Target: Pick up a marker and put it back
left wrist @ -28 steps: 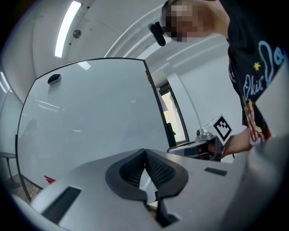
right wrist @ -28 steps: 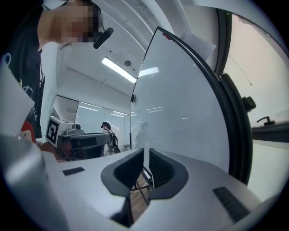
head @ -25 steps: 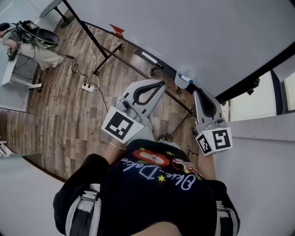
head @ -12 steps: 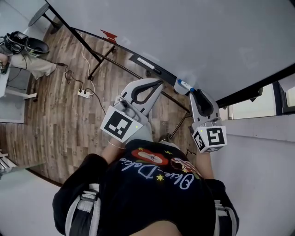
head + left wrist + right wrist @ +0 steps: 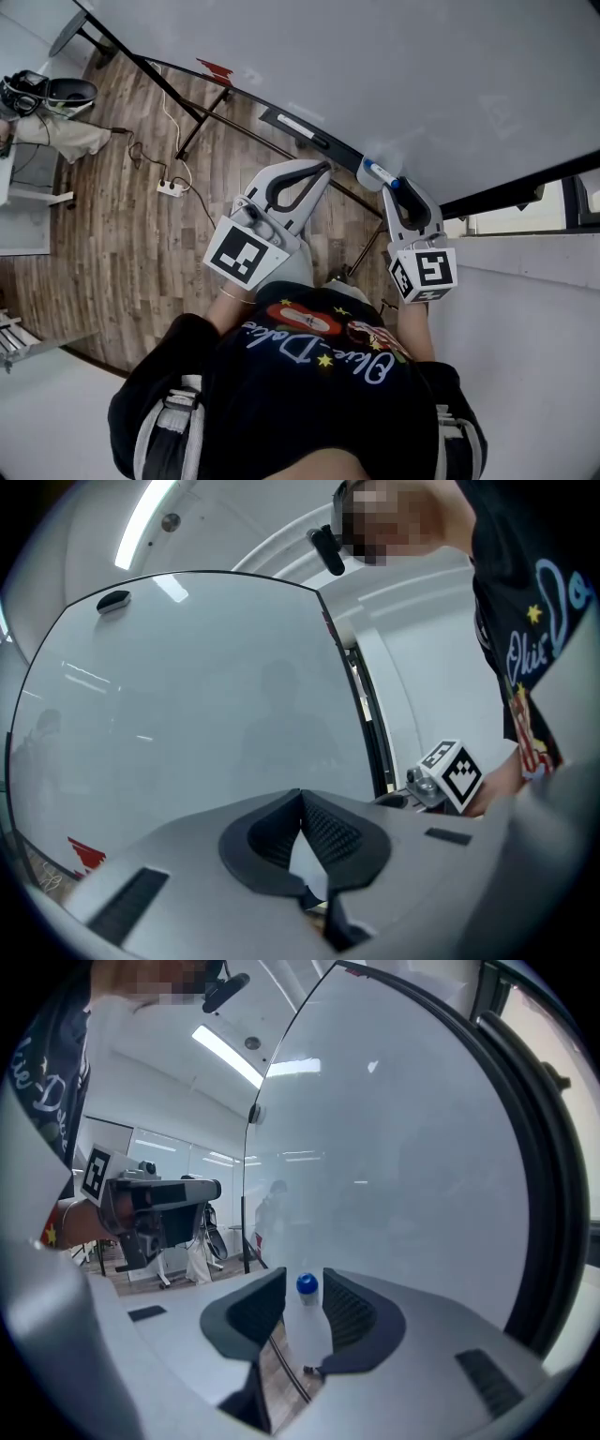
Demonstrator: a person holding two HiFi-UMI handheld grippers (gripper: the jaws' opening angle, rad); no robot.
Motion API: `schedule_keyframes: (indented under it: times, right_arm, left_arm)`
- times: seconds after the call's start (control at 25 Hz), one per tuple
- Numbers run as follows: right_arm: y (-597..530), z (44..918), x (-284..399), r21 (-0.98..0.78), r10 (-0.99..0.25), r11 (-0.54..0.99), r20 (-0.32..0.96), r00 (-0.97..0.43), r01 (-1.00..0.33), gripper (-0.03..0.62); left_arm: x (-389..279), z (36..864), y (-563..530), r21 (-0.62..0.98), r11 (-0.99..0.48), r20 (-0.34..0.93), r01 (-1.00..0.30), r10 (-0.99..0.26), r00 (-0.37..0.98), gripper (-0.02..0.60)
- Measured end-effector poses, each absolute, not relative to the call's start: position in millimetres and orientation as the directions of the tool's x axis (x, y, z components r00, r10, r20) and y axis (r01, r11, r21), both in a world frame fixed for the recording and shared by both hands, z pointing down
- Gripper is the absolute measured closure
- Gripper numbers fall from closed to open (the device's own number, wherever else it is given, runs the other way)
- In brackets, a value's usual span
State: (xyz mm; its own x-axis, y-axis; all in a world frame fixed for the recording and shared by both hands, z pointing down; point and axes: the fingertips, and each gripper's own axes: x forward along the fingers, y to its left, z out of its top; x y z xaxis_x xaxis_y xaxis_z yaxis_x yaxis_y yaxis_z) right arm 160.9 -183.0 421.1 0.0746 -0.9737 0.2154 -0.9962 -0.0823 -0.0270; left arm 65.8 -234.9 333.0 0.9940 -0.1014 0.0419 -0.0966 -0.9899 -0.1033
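Observation:
A white marker with a blue cap (image 5: 379,172) lies at the right end of the whiteboard's tray (image 5: 339,153). In the right gripper view the marker (image 5: 307,1285) stands between the pads with a thin gap on each side. My right gripper (image 5: 393,186) (image 5: 304,1275) is open around it, its jaws having just been opening. To the left, my left gripper (image 5: 322,170) (image 5: 300,797) points at the board, its tips touching, with nothing in them.
The whiteboard (image 5: 422,75) fills the top of the head view. Another marker (image 5: 302,128) lies further left on the tray, near a red magnet (image 5: 214,68). Below are the stand's black legs (image 5: 202,117), a power strip (image 5: 171,187) on the wooden floor, and a white wall to the right.
The right jaws have spread apart around the blue-capped marker, and that gripper has sunk toward the tray. The left gripper has shifted a little beside it and stays shut.

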Motion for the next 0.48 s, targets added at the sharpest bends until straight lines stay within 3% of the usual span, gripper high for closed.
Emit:
schedule_keyframes:
  times: [0.48]
  right_arm:
    - [-198,434,169,-0.014,-0.965,-0.115,0.241,0.108,-0.993,0.505]
  left_arm:
    - [64,339,-252,-0.094,-0.989,0.064,-0.111,-0.117,0.991,0.577]
